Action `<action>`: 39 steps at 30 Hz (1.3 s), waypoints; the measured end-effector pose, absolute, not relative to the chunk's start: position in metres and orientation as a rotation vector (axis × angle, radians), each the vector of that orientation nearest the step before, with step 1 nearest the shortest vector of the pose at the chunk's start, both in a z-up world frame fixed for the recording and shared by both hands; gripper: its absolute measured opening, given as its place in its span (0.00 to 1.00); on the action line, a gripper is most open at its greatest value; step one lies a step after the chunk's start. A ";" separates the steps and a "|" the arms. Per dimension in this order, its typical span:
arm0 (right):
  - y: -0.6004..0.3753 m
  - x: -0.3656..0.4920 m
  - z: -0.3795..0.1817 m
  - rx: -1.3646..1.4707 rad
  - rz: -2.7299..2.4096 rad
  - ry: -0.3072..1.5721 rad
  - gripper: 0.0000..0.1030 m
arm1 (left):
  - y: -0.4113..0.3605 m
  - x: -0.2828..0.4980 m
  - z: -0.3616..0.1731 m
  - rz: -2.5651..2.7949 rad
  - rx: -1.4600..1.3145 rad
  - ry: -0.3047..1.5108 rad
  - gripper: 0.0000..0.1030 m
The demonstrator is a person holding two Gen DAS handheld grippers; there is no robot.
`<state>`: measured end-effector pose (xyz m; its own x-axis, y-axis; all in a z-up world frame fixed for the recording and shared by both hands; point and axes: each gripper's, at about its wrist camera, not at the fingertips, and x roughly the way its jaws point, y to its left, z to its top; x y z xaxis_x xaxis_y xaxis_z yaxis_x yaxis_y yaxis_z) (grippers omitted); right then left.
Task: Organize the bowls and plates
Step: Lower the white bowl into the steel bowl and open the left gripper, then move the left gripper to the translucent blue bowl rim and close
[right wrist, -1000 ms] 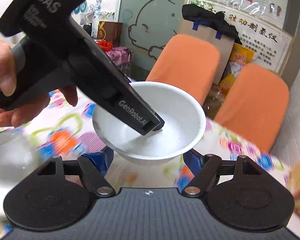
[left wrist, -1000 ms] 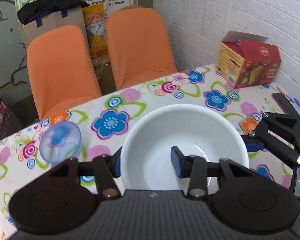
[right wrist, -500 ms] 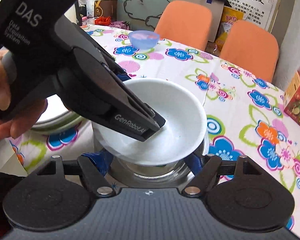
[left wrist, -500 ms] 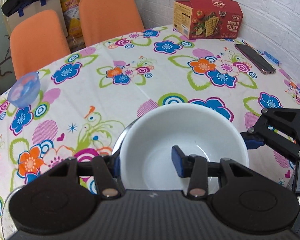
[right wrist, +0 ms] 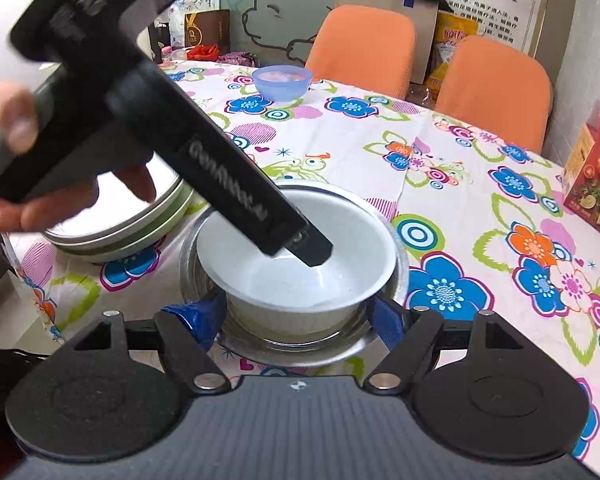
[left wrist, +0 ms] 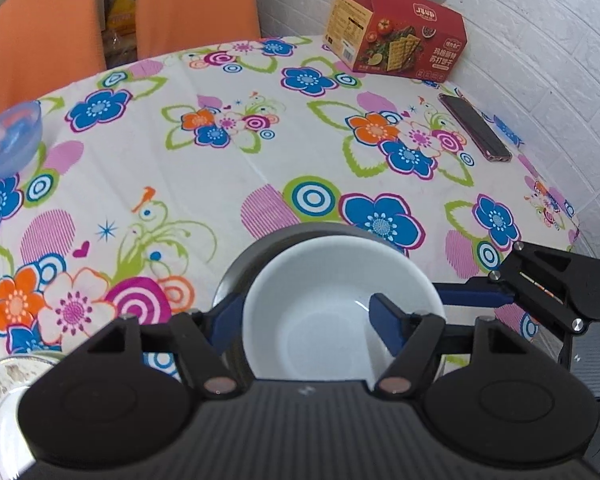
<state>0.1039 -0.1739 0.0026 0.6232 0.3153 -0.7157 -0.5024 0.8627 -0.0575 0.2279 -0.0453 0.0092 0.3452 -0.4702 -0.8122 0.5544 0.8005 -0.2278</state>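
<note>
A white bowl (left wrist: pixel 340 312) (right wrist: pixel 300 272) sits inside a steel bowl (left wrist: pixel 236 272) (right wrist: pixel 288 346) on the flowered table. My left gripper (left wrist: pixel 304 316) has one finger inside the white bowl and one outside its left rim, gripping the rim. It shows in the right wrist view as a black tool (right wrist: pixel 204 160) reaching into the bowl. My right gripper (right wrist: pixel 292 320) is open, its blue fingers (right wrist: pixel 200 320) on either side of the steel bowl. A small blue bowl (left wrist: pixel 8 136) (right wrist: pixel 282 82) stands far across the table.
Stacked plates (right wrist: pixel 124 220) lie left of the steel bowl; a plate rim (left wrist: pixel 4 384) shows at the lower left. A red cracker box (left wrist: pixel 396 32) and a phone (left wrist: pixel 476 128) lie near the brick wall. Two orange chairs (right wrist: pixel 492 88) stand behind the table.
The white bowl has come down from the air into the steel bowl on the table. Both grippers moved down and nearer the table with it.
</note>
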 end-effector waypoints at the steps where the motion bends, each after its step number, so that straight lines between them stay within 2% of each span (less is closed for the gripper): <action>1: -0.175 0.103 0.003 -0.270 0.465 0.766 0.62 | -0.044 0.228 0.013 -0.665 0.096 1.015 0.70; 8: -0.200 0.088 0.016 -0.240 0.444 0.787 0.62 | -0.017 0.226 0.040 -0.577 0.124 0.889 0.71; 14: -0.205 0.091 0.054 -0.236 0.454 0.701 0.62 | 0.042 0.248 0.056 -0.415 0.112 0.849 0.72; 24: -0.111 0.251 0.080 -0.354 0.615 0.669 0.63 | 0.145 0.361 0.070 -0.140 0.007 0.839 0.73; 32: -0.036 0.384 0.019 -0.378 0.684 0.768 0.63 | 0.152 0.474 0.007 -0.115 -0.056 0.934 0.73; 39: -0.006 0.432 -0.025 -0.358 0.699 0.783 0.63 | 0.148 0.503 -0.024 -0.134 -0.030 0.948 0.73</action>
